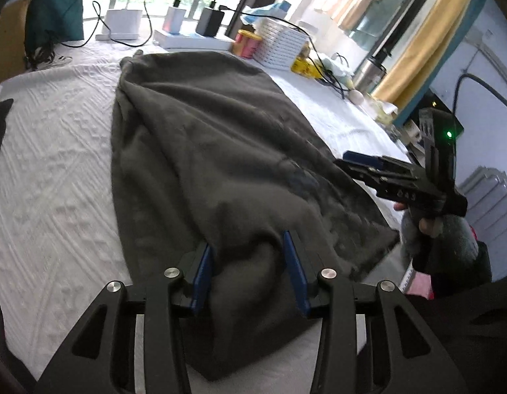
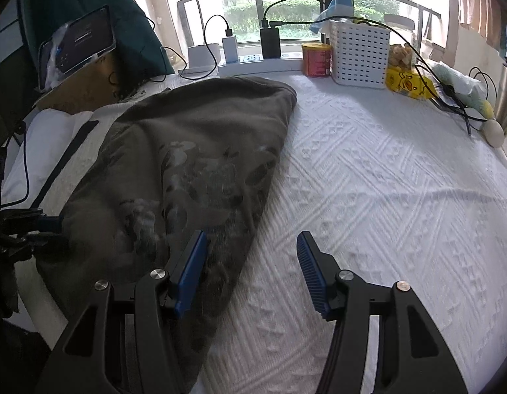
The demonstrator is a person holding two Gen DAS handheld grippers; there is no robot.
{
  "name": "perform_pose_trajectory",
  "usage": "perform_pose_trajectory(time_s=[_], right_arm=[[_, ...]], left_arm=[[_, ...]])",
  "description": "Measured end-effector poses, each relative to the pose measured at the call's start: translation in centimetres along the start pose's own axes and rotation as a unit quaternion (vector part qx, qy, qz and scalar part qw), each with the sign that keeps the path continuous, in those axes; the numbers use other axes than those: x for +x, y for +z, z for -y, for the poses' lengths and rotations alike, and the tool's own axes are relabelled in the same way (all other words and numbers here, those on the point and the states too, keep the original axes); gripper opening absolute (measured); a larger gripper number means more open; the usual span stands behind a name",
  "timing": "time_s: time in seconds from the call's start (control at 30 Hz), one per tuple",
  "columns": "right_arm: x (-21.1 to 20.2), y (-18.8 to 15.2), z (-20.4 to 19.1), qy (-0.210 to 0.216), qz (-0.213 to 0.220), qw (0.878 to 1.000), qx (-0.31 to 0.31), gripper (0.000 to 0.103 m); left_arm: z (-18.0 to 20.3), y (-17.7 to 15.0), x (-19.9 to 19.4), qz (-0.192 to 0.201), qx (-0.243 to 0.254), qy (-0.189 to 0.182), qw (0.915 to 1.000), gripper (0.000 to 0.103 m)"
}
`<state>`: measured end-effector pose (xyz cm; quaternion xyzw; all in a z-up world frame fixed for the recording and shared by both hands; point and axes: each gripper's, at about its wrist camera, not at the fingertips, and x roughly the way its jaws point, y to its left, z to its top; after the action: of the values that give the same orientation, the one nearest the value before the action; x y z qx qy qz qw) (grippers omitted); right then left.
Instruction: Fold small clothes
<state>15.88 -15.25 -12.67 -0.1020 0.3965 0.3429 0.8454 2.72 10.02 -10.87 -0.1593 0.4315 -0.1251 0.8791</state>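
A dark grey-green garment (image 1: 201,151) lies lengthwise on the white textured cloth (image 1: 50,177), with a faded print near its right side (image 2: 194,184). My left gripper (image 1: 250,246) is open, its blue pads on either side of a raised fold at the garment's near edge. My right gripper (image 2: 252,239) is open and empty; its left finger is over the garment's right edge, its right finger over bare cloth. In the left wrist view the right gripper (image 1: 355,161) sits at the garment's right edge. In the right wrist view the left gripper (image 2: 53,221) shows at the far left.
Along the far edge by the window stand chargers and cables (image 2: 230,49), a red-and-yellow can (image 2: 316,59), a white perforated basket (image 2: 360,52), yellow packets (image 2: 407,82) and an egg (image 2: 493,133). A tablet (image 2: 76,42) leans at back left.
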Motion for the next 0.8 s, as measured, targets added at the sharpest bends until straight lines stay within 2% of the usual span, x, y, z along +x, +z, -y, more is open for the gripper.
perform_pose_trajectory(time_s=[0.1, 0.13, 0.17, 0.3, 0.43, 0.6, 0.8], right_arm=[[-0.2, -0.4, 0.0, -0.004, -0.003, 1.000, 0.000, 0.057], [-0.3, -0.6, 0.0, -0.005, -0.004, 1.000, 0.000, 0.057], [-0.3, -0.7, 0.0, -0.006, -0.005, 1.000, -0.001, 0.057], [-0.8, -1.3, -0.2, -0.011, -0.008, 1.000, -0.006, 0.057], [-1.1, -2.2, -0.5, -0.010, -0.015, 1.000, -0.010, 0.057], [-2.1, -3.5, -1.1, -0.017, -0.014, 1.000, -0.021, 0.059], [-3.4, -5.7, -2.4, 0.003, -0.018, 0.999, -0.034, 0.058]], left_arm=[[0.5, -0.8, 0.0, 0.000, 0.012, -0.005, 0.9999, 0.043], [0.7, -1.0, -0.1, 0.001, 0.019, -0.005, 0.9998, 0.032], [0.8, -1.1, -0.2, 0.001, 0.025, -0.006, 0.9997, 0.015], [0.9, -1.1, -2.9, 0.027, 0.026, -0.029, 0.9989, 0.013], [0.5, -0.9, -4.9, 0.039, 0.028, -0.026, 0.9985, 0.013], [0.2, -1.6, -4.4, 0.018, 0.022, -0.036, 0.9989, 0.013], [-0.4, -2.5, -3.9, 0.009, 0.011, -0.035, 0.9993, 0.013]])
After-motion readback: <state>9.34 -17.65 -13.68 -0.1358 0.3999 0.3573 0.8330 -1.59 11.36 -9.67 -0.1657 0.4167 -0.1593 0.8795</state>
